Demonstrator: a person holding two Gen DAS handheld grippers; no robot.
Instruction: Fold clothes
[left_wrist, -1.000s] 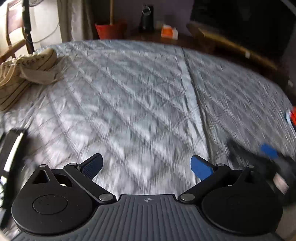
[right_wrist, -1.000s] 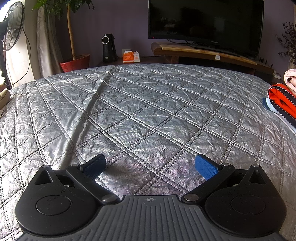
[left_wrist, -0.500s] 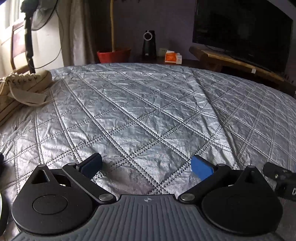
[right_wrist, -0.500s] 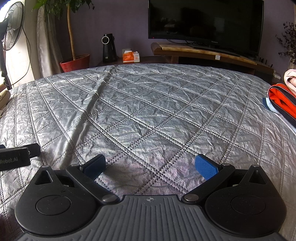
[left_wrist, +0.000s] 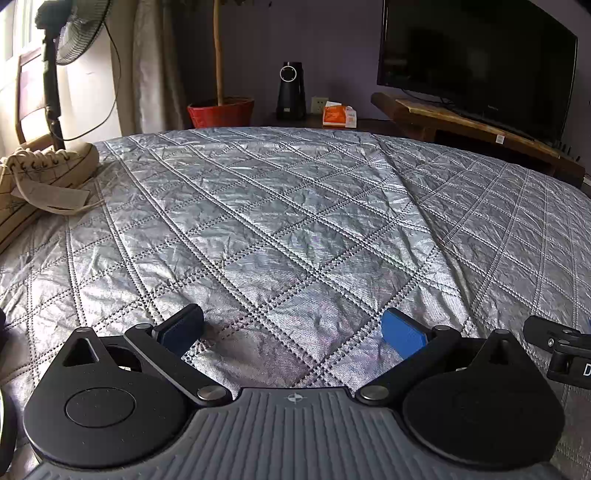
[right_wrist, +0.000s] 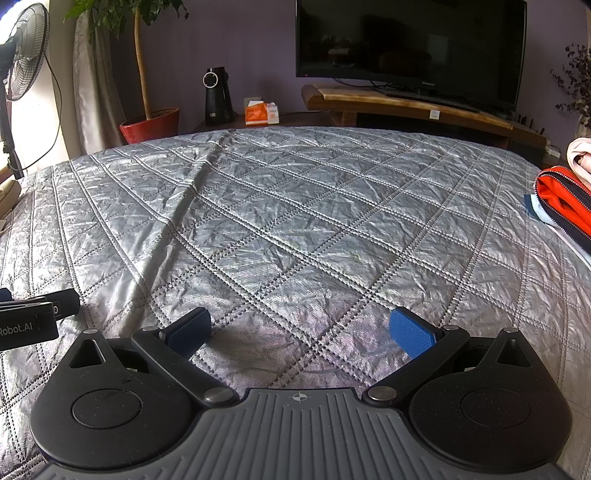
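Note:
Both grippers hover low over a silver quilted bedspread (left_wrist: 295, 229). My left gripper (left_wrist: 293, 328) is open, its blue pads wide apart with nothing between them. My right gripper (right_wrist: 301, 330) is open too and holds nothing. A cream knitted garment (left_wrist: 40, 177) with a paper tag lies at the bed's far left edge in the left wrist view. Folded clothes, an orange and navy piece (right_wrist: 561, 201) on top, are stacked at the bed's right edge in the right wrist view. Each gripper's body shows at the other view's side edge.
Beyond the bed stand a red plant pot (left_wrist: 221, 111), a black speaker (left_wrist: 291, 90), an orange tissue box (left_wrist: 339, 115) and a TV (right_wrist: 410, 48) on a wooden bench (right_wrist: 413, 107). A standing fan (left_wrist: 59, 55) and a chair are at the left.
My left gripper swung from a blurred leftward sweep to face straight across the bed and settled beside the right one. The right gripper stayed still.

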